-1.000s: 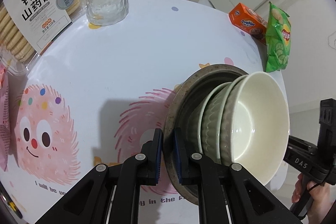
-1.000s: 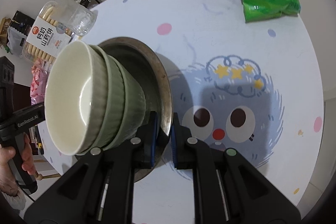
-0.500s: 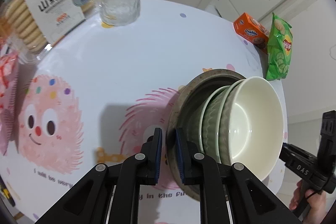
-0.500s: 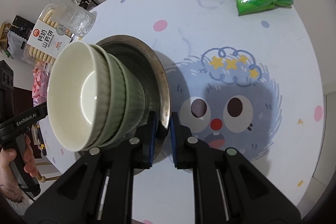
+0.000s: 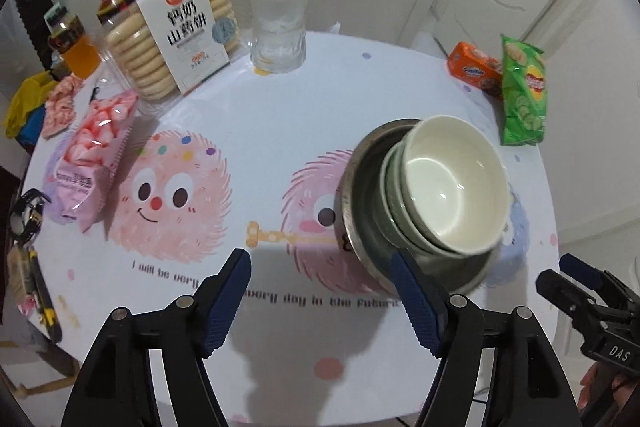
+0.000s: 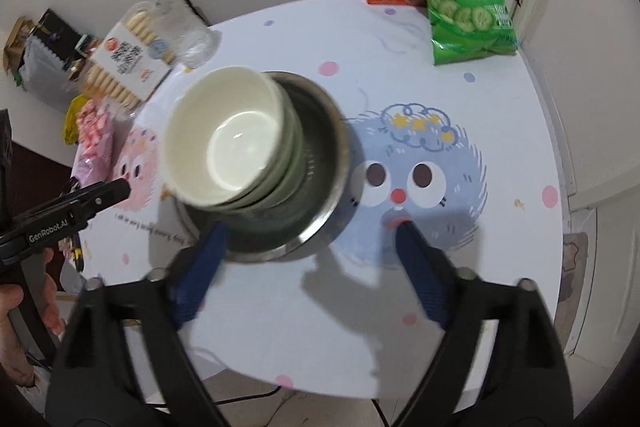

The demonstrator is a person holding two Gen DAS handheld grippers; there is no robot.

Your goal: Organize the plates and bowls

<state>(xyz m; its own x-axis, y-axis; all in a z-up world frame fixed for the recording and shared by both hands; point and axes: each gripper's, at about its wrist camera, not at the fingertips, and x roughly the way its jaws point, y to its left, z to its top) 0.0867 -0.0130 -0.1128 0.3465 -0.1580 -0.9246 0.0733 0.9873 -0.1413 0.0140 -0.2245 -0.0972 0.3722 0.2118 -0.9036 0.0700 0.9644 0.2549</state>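
Note:
A stack of dishes stands on the round table: a cream bowl [image 5: 452, 187] nested in green bowls [image 5: 394, 203], all inside a metal plate [image 5: 360, 231]. The stack also shows in the right wrist view, with the cream bowl [image 6: 224, 135] on top and the metal plate [image 6: 320, 163] underneath. My left gripper [image 5: 320, 291] is open and empty, pulled back from the plate's near rim. My right gripper [image 6: 312, 263] is open and empty, just in front of the plate. Each gripper shows in the other's view, at the table edge.
A biscuit pack [image 5: 176, 39], a glass [image 5: 278, 27], two drink bottles [image 5: 72, 43] and a pink snack bag [image 5: 88, 163] stand at the left. An orange box [image 5: 474, 69] and a green crisp bag [image 5: 522, 95] lie at the far right.
Both grippers were shut on the metal plate's rim and held the stack up. Now the stack rests on the table, and both grippers have opened and drawn back.

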